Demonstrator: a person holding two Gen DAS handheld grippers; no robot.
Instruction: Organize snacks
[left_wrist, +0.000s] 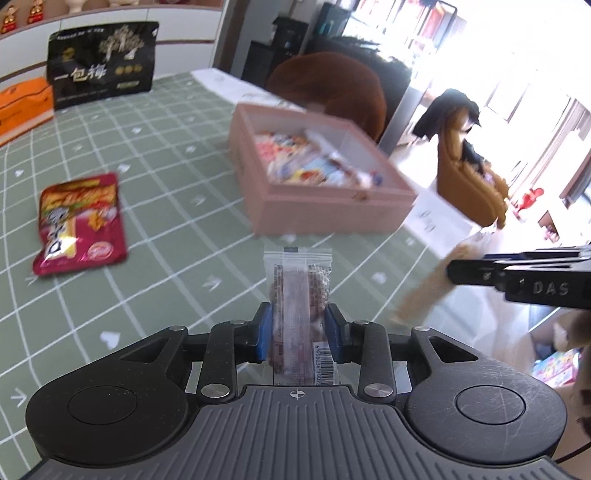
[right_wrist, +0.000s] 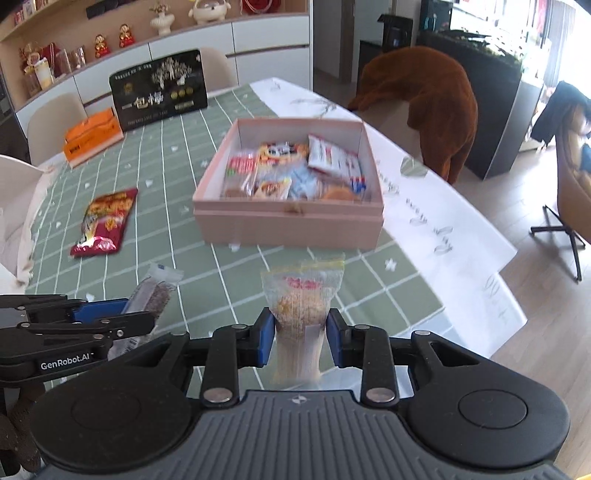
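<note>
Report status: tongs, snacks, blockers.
Left tongs shut on brown bar. Right tongs shut on clear packet. Pink box ahead, open, part full. Red packet still out.

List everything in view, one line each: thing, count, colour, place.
box: one, pink, open, middle of table, full of snack packets
red packet: one, flat on table, left of box
black bag: one, upright, far end of table
orange box: one, beside black bag
tablecloth: one, green with white grid
plush bear: one, brown, beyond table
clear bar packet: one, in left gripper
yellow-topped packet: one, in right gripper
</note>
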